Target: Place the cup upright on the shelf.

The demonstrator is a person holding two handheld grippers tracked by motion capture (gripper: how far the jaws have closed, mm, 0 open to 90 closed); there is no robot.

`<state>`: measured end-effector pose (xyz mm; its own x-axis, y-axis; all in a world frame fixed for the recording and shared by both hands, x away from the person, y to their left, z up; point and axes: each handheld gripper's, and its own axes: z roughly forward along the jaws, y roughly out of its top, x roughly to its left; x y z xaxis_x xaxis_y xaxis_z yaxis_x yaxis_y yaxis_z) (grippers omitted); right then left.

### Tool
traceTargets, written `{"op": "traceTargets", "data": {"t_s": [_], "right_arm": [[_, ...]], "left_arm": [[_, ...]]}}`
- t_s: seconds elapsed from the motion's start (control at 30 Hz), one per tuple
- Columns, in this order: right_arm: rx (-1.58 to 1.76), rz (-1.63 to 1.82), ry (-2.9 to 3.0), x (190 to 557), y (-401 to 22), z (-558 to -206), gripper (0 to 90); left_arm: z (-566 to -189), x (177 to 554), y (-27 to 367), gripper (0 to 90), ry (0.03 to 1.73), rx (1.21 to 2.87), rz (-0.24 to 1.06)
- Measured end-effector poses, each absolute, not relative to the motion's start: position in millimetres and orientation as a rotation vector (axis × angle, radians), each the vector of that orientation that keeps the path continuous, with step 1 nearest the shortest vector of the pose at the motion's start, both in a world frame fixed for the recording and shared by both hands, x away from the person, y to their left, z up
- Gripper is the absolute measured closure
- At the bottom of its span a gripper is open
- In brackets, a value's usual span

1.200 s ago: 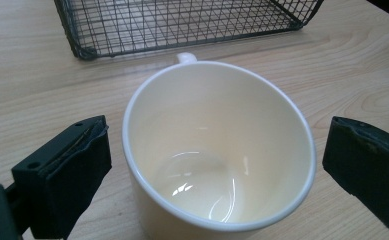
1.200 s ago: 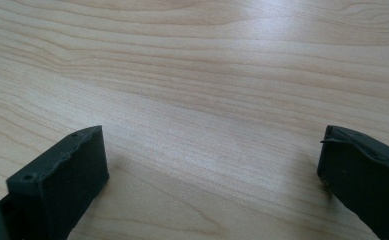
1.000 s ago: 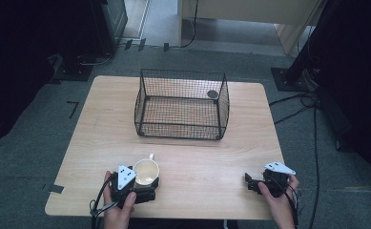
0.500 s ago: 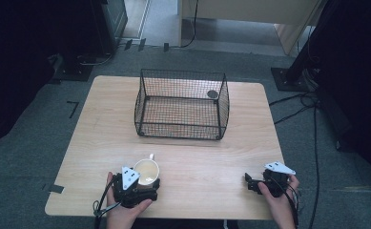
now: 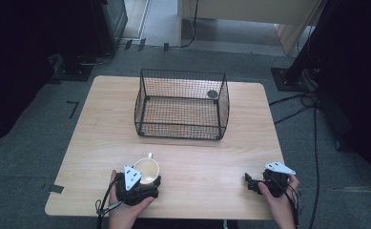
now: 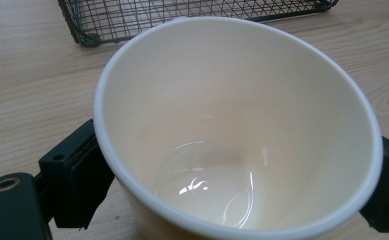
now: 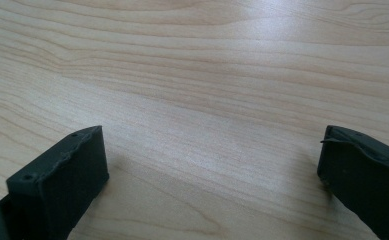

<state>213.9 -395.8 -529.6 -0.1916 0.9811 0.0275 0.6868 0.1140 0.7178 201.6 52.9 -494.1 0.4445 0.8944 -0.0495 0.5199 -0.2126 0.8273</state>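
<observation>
At 6 o'clock on the tabletop (image 5: 183, 152), left claw (image 5: 142, 183) grips cup (image 5: 146, 171), right claw (image 5: 254, 183) wide, idle; likely next: lift toward basket (image 5: 180, 102) at 12.

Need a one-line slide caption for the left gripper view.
Left gripper jaws on either side of an empty cream cup on the wooden table, wire basket behind.

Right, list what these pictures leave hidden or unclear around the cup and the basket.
- Cup base: in the left gripper view its own wide rim hides it, so whether it rests on the table cannot be told.
- Left tool grip: the grey plate and the hand cover it in the high view.
- Small dark round thing in the basket: too small to identify in the high view.
</observation>
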Motion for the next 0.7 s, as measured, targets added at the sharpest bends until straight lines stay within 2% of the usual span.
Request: {"op": "traceTargets", "data": {"t_s": [0.3,0.7], "right_arm": [[1.615,0.846,1.938,213.9,-395.8,-529.6,0.0],[1.614,0.847,1.938,213.9,-395.8,-529.6,0.0]], "left_arm": [[-494.8,205.9,54.3,9.5,1.165,1.859,0.608],[-488.5,209.2,57.2,9.7,1.125,1.853,0.579]]}}
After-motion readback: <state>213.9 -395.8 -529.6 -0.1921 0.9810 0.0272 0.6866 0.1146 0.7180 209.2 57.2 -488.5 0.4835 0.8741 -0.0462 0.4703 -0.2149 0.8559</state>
